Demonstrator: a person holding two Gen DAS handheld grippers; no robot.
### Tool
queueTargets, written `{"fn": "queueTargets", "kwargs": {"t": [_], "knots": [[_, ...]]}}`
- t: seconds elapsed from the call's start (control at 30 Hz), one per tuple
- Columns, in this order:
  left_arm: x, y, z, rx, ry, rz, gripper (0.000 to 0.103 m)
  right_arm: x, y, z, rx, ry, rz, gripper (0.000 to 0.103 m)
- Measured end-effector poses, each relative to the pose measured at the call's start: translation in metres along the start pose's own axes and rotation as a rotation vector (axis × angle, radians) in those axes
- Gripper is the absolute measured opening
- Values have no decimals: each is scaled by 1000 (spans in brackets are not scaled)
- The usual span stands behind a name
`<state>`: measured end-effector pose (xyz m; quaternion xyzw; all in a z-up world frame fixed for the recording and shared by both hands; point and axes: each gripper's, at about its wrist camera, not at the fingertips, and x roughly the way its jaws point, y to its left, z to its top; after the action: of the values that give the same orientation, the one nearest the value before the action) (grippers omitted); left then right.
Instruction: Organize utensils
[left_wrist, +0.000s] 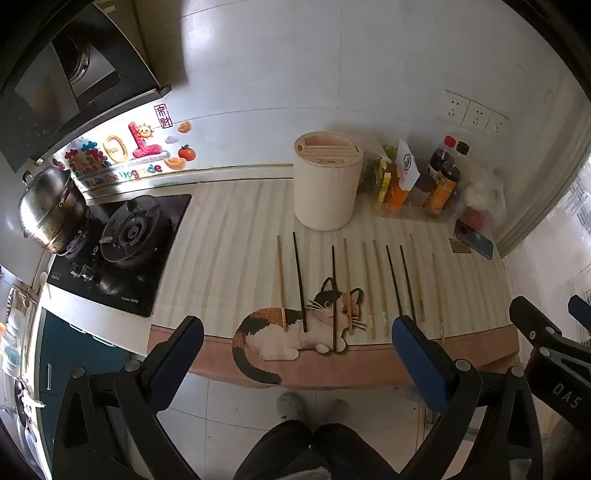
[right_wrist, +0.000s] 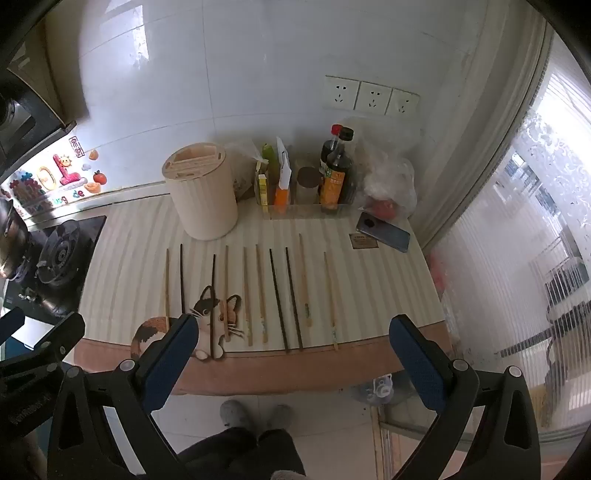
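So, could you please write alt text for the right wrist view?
Ten chopsticks, dark and light, lie in a row on a striped cat-print mat before a cream utensil holder. The open right gripper hovers at the counter's near edge, holding nothing.

Both black two-finger grippers with blue pads are angled steeply down, side by side. Left gripper (left_wrist: 297, 354) jaws spread wide, nothing between them; right gripper (right_wrist: 291, 354) same, at its 3 o'clock.
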<state>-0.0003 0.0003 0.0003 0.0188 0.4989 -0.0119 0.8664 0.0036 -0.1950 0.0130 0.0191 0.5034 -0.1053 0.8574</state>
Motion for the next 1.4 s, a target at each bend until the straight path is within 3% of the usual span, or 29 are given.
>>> {"fn": "queueTargets", "kwargs": {"t": [1.4], "knots": [[-8, -2, -1, 9, -7, -1, 103, -19, -8, 4, -2, -19, -1, 103]]}}
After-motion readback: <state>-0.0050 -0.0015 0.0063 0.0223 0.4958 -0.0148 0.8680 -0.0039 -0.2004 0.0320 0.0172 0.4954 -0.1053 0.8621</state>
